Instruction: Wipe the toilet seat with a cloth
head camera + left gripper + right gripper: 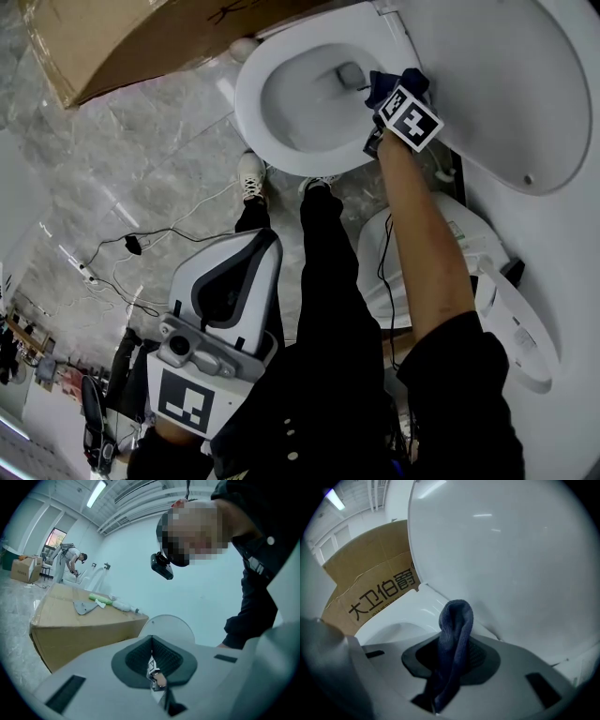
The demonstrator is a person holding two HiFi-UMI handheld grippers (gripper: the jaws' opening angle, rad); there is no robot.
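The white toilet seat (pixel 272 150) rings the bowl at the top of the head view, and the lid (pixel 506 84) stands raised to its right. My right gripper (pixel 389 105) is shut on a dark blue cloth (pixel 386 82), which rests against the seat's right side near the hinge. In the right gripper view the cloth (pixel 454 630) sticks up from between the jaws, with the lid (pixel 501 550) right behind it and the seat (pixel 410 613) to the left. My left gripper (pixel 267 242) hangs back by my legs, jaws shut, holding nothing, away from the toilet.
A cardboard box (pixel 122 37) stands against the toilet's far left side, with a green bottle (pixel 101 598) and a grey rag on top. A second white toilet (pixel 412 253) sits at the right by my leg. Cables (pixel 141 248) trail over the marble floor at left.
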